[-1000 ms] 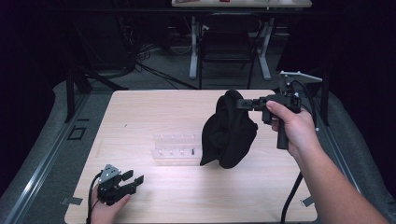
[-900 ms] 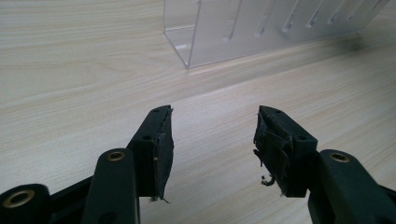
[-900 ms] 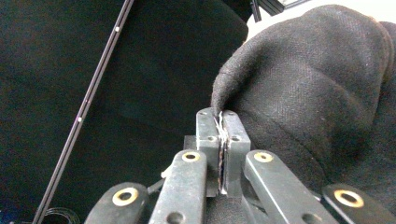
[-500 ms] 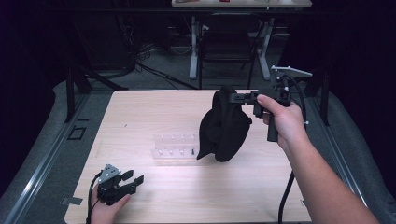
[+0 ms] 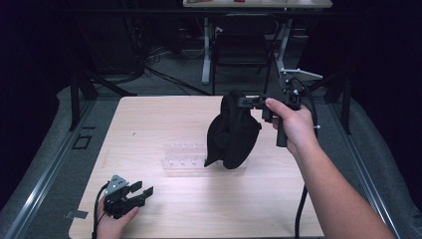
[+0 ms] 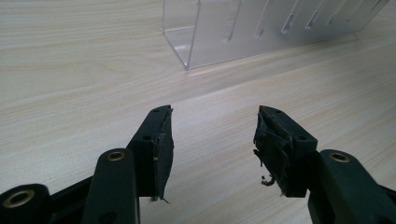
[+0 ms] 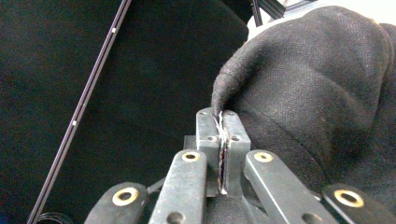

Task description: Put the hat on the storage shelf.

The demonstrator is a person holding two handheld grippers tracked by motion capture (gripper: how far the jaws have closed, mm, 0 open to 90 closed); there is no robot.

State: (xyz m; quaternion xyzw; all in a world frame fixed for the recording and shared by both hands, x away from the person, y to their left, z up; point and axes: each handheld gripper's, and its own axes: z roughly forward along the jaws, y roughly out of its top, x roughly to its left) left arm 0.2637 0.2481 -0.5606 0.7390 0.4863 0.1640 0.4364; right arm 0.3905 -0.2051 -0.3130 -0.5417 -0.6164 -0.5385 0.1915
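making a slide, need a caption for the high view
Right hand-held gripper lifts a black cloth above a clear organizer; left hand-held gripper rests open.

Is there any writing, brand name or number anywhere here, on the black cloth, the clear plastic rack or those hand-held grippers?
None can be read.
Black cloth: plain fabric, no tag or print showing.
Clear plastic rack: slots, no markings.
Left hand-held gripper and right hand-held gripper: bare black parts, no lettering.
Wooden table: no labels.

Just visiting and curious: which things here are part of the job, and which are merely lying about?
Part of the job:
- black cloth
- right hand-held gripper, shut on the cloth
- clear plastic rack on the table

Lying about:
- left hand-held gripper, open, idle
- chair behind
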